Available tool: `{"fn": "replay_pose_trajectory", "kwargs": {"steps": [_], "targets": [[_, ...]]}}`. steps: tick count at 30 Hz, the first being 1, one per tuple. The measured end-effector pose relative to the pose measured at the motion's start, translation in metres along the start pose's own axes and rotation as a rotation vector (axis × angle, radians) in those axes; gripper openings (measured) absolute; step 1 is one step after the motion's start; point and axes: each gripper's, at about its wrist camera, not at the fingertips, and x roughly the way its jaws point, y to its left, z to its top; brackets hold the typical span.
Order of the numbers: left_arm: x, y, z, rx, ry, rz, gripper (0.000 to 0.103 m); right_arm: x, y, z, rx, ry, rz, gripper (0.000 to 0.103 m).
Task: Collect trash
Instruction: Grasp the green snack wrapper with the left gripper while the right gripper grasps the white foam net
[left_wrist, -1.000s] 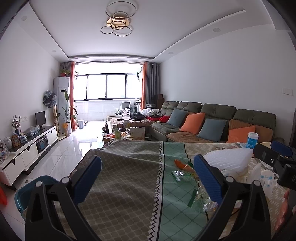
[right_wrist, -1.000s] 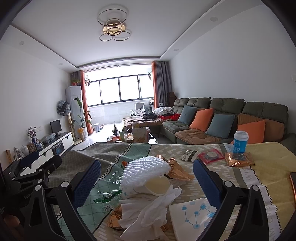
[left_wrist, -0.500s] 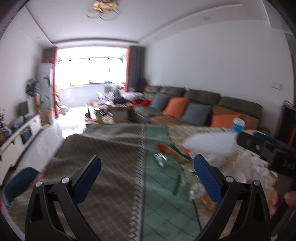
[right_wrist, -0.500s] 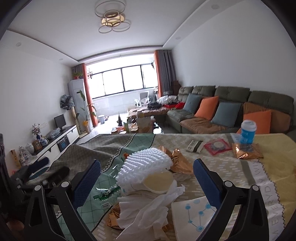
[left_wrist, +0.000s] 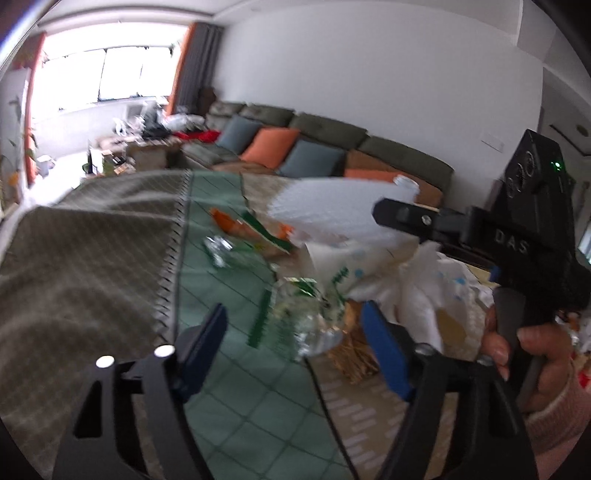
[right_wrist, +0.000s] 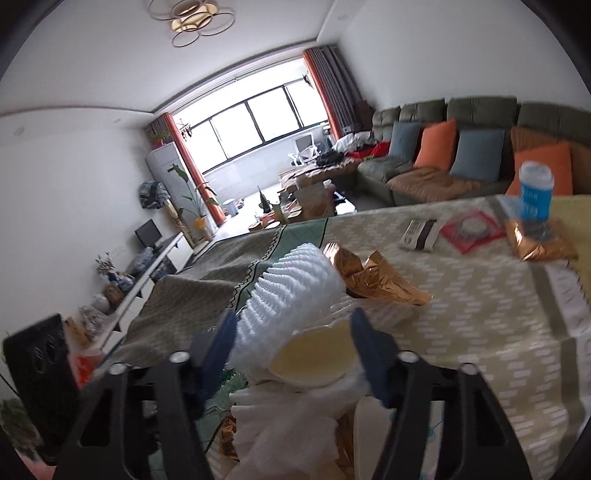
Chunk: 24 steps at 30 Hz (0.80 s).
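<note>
A heap of trash lies on the patterned tablecloth (left_wrist: 92, 266). It holds a white foam net sleeve (right_wrist: 291, 284), a pale yellow lid (right_wrist: 314, 360), crumpled white tissue (right_wrist: 295, 432), gold foil wrappers (right_wrist: 373, 277) and a clear green-printed wrapper (left_wrist: 303, 314). My left gripper (left_wrist: 291, 339) is open, its blue fingers either side of the clear wrapper. My right gripper (right_wrist: 295, 347) is open around the foam sleeve and lid; it also shows in the left wrist view (left_wrist: 406, 218), held by a hand.
A blue and white cup (right_wrist: 535, 195), a red packet (right_wrist: 469, 230), a gold packet (right_wrist: 539, 243) and a remote-like pack (right_wrist: 421, 234) lie further back on the table. An orange wrapper (left_wrist: 229, 221) lies on the green strip. A sofa (right_wrist: 461, 155) stands behind.
Both grippers have tilted down and moved in on the trash heap. The right now straddles the foam sleeve and lid, and the left straddles the clear wrapper. Both jaws have narrowed.
</note>
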Motion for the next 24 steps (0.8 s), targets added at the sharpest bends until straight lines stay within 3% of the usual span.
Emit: {"fn": "replay_pose_trajectory", "kwargs": {"steps": [2, 4, 7, 9, 18, 24], "targets": [[0.004, 0.001, -0.002, -0.011, 0.024, -0.045, 0.054, -0.002, -0.002, 0.002, 0.009, 0.002, 0.021, 0.044], [0.008, 0.002, -0.005, -0.021, 0.040, -0.081, 0.034, -0.005, 0.000, 0.003, 0.008, -0.001, 0.029, 0.038], [0.008, 0.007, -0.006, -0.037, 0.053, -0.125, 0.018, -0.008, 0.003, 0.006, -0.002, -0.012, 0.044, 0.025], [0.007, 0.008, -0.006, -0.038, 0.047, -0.128, 0.013, -0.010, 0.006, 0.009, -0.017, -0.017, 0.052, 0.013], [-0.018, 0.021, -0.004, -0.058, -0.012, -0.119, 0.009, -0.022, 0.024, 0.022, -0.077, -0.076, 0.101, 0.012], [-0.044, 0.047, -0.001, -0.097, -0.063, -0.046, 0.009, -0.018, 0.077, 0.011, -0.292, -0.081, 0.077, 0.012]]}}
